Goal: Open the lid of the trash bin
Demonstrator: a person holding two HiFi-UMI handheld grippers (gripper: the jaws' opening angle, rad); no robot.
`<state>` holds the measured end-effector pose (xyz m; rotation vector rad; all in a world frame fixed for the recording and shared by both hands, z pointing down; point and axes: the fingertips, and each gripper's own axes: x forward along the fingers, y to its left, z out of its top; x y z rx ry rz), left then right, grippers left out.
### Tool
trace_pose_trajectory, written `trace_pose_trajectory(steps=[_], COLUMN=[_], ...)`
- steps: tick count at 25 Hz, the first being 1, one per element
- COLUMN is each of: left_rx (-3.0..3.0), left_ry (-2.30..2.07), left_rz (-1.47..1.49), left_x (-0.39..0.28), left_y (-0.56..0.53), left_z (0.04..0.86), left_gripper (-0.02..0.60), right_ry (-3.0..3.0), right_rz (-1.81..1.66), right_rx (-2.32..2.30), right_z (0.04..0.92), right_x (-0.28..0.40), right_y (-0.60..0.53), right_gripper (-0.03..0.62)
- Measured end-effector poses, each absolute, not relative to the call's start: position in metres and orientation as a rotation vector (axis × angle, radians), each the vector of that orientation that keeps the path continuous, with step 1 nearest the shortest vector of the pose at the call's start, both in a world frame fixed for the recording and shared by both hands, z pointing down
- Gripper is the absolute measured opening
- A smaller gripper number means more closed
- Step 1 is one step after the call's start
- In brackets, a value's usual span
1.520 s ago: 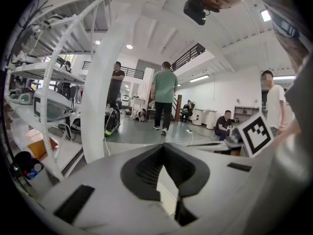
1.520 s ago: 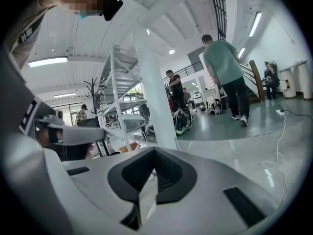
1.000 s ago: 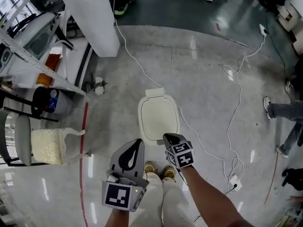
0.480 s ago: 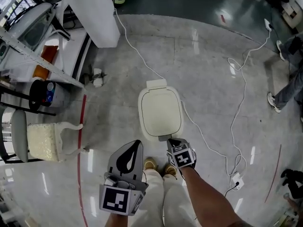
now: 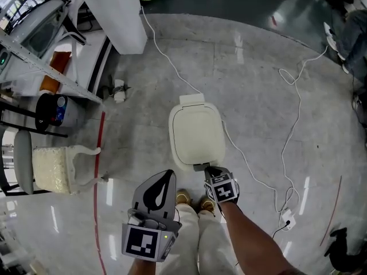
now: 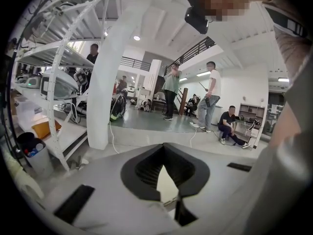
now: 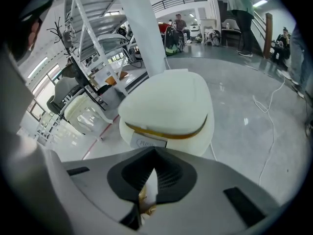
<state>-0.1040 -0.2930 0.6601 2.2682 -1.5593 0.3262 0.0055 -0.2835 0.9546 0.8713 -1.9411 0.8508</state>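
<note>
A cream trash bin (image 5: 196, 135) stands on the grey floor with its lid down. In the right gripper view the trash bin (image 7: 168, 106) fills the middle, with a gold band under the lid and a small push plate (image 7: 149, 142) on its front. My right gripper (image 5: 211, 170) is shut on nothing, and its tip sits at the bin's front edge, right by that plate. My left gripper (image 5: 162, 182) hangs lower left of the bin, apart from it. Its jaws also meet at the tip, empty. The right gripper (image 7: 155, 152) and left gripper (image 6: 164, 148) show closed tips in their own views.
A white cable (image 5: 289, 119) loops across the floor right of the bin. A white pillar (image 5: 114, 16), a shelf rack (image 5: 34, 44), a black bucket (image 5: 51, 112) and a cushioned chair (image 5: 54, 168) stand at the left. A red floor line (image 5: 98, 171) runs there. Several people (image 6: 210, 94) stand far off.
The right gripper has slid back slightly from over the bin's front corner to its front edge. The left gripper has barely moved. The lid stays down. A walking person at the right has left the view.
</note>
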Motion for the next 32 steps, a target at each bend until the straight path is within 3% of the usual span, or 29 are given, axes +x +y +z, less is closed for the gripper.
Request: trace_pose_trajectory(steps=[24,32], left_rx=[2.265,2.292], left_ry=[-1.576,-1.591], left_rz=[0.274,0.218], left_x=[-0.107,-0.106], left_y=[-0.285,-0.287], left_z=[0.653,0.606], left_gripper=[-0.005,-0.005], right_ry=[-1.995,-2.068], right_rz=[0.93,0.913], right_rx=[0.836,0.888], right_z=[0.942,0.868], right_x=[-0.001,0.001], right_y=[-0.273,-0.311], right_gripper=[0.035,0.035])
